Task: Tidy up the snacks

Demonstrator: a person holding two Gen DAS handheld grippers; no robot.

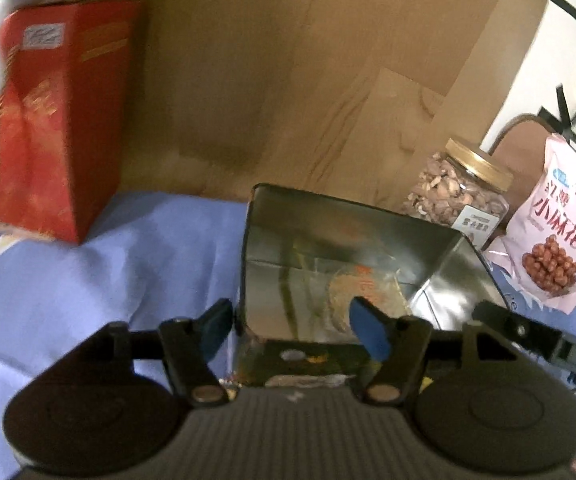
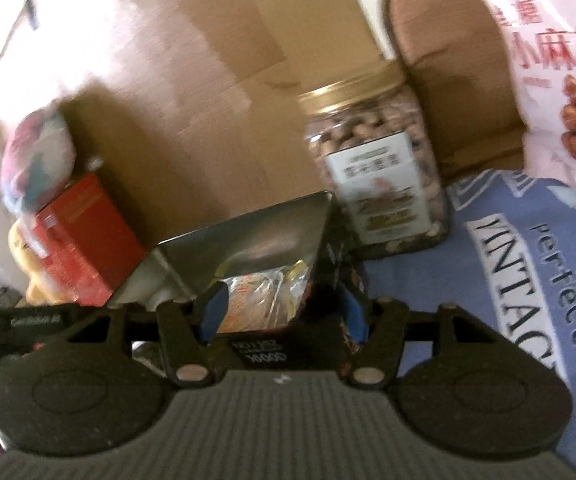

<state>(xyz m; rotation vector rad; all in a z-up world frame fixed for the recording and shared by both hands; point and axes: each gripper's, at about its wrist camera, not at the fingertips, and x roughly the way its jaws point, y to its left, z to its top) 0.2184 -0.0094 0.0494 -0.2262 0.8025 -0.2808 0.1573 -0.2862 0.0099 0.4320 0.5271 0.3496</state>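
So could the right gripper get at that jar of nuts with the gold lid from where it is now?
Probably not directly: the open metal tin sits between the right gripper and the jar, which stands just behind the tin's right corner.

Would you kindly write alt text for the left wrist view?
The left gripper straddles the near left corner of an open metal tin holding foil packets, on a blue cloth. A red box stands left; a gold-lidded nut jar and pink snack bag stand right.

Blue printed cloth [image 1: 108,264] fronts what looks like cardboard [image 1: 248,60].
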